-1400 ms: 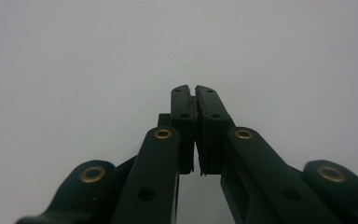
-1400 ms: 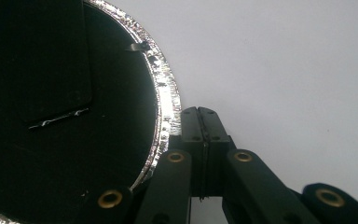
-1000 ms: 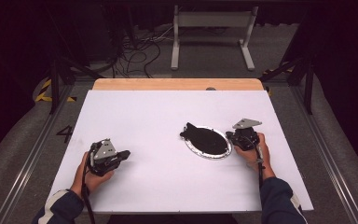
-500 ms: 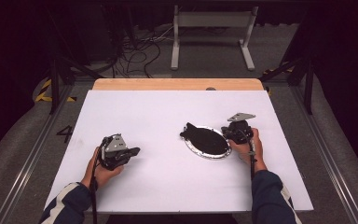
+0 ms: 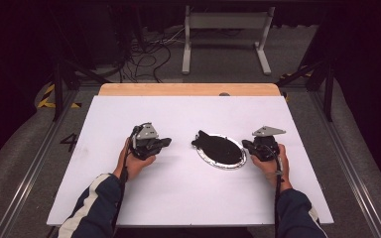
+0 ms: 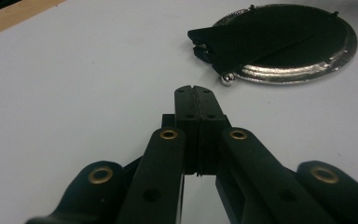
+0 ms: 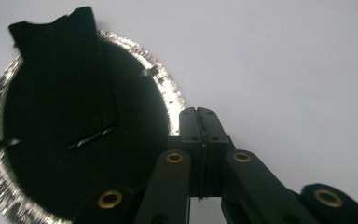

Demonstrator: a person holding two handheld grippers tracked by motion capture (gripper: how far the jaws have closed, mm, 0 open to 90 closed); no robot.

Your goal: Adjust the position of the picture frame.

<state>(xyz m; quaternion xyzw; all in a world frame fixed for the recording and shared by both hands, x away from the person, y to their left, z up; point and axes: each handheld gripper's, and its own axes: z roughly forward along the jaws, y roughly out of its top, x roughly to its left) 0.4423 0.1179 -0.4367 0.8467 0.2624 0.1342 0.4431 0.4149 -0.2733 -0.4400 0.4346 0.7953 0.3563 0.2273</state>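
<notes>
A round black disc with a rough silver rim [image 5: 221, 150] lies flat on the white table [image 5: 178, 198], with a black flap [image 5: 202, 139] sticking out past its far-left edge. My left gripper [image 5: 166, 142] is shut and empty, a short way left of the flap. In the left gripper view the flap [image 6: 242, 42] and a small silver ball [image 6: 227, 80] at the rim [image 6: 307, 70] lie just ahead of the closed jaw tips [image 6: 196, 89]. My right gripper [image 5: 246, 145] is shut, its tips [image 7: 198, 112] at the disc's silver rim [image 7: 170, 91].
A wooden strip [image 5: 188, 89] borders the table's far edge. Beyond it stand a metal frame [image 5: 225, 34] and loose cables [image 5: 149, 49] on the floor. Rails [image 5: 30, 163] run along both sides of the table.
My left gripper has travelled right and forward toward the disc. The right gripper has shifted slightly left, up to the disc's rim. The disc has not moved.
</notes>
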